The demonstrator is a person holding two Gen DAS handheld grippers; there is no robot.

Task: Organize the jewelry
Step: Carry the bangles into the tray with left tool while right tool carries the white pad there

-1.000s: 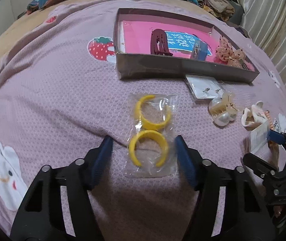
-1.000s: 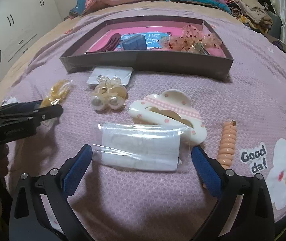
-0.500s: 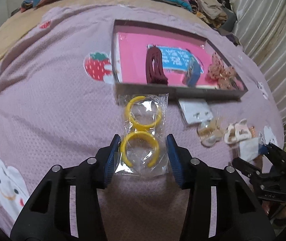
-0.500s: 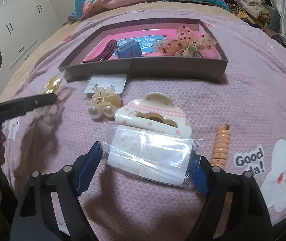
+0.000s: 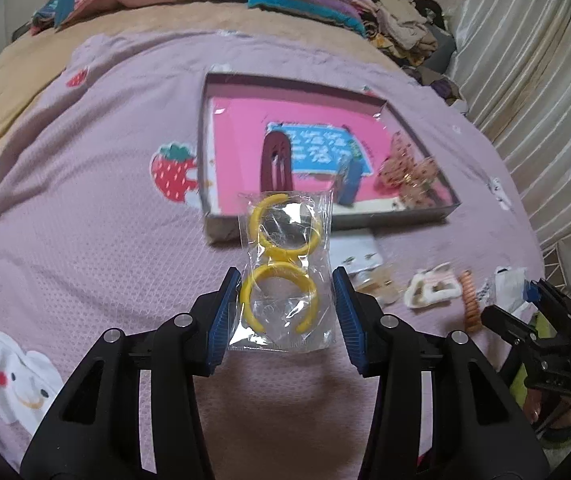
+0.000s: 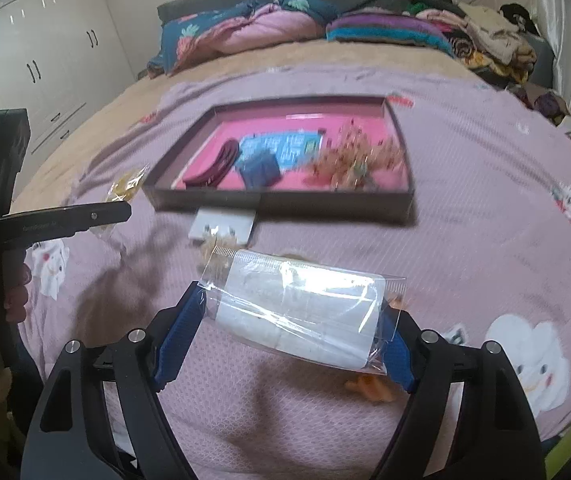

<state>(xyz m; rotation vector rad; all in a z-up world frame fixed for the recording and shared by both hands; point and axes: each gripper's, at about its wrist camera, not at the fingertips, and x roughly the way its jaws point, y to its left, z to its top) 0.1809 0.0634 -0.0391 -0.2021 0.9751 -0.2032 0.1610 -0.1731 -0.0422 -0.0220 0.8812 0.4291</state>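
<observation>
Left gripper (image 5: pixel 287 306): jaws narrow, clamped on the bagged yellow rings (image 5: pixel 283 276), centre frame, below the tray (image 5: pixel 327 222).
Right gripper (image 6: pixel 297 332): jaws wide, gripping the clear packet (image 6: pixel 301 306), lower centre.
Handling: light, slippery film, probably crumples; take both by the side edges.

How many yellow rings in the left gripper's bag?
2. Both sit inside the clear bag: near yellow ring lies between the left gripper pads, far yellow ring beyond them, toward the box.
</observation>
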